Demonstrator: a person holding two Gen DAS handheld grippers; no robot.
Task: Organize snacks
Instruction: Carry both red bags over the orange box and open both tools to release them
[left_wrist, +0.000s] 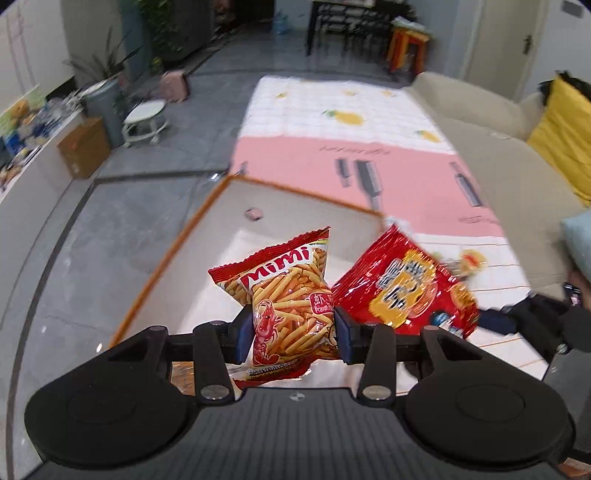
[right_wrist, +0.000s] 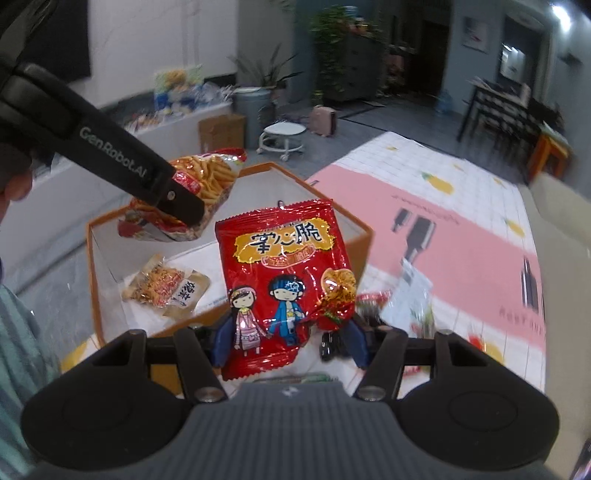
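Each gripper carries one snack toward the white box with the orange rim, and the step in hand appears to be dropping both packets inside it.

The left gripper has its fingers clamped on the lower half of the prawn-stick packet, which stands upright between the blue pads and is held in the air over the box. The right gripper has its fingers clamped on the bottom edge of the red noodle-snack packet, which stands up just near of the box's near wall. In the right wrist view the left gripper and its packet hang over the far left part of the box.

One flat brown snack packet already lies on the box floor, at the left. More wrapped snacks lie on the pink and white checked cloth to the right of the box.

To do this well, I would bring each packet fully past the rim before opening the fingers, low enough that it does not bounce out. The left packet should go to the far side, clear of the brown one, and the red packet to the open right part. The two grippers are near each other, so releasing one at a time would keep them from knocking together. The bags are light and slippery, so a loose grip could let them slide early.
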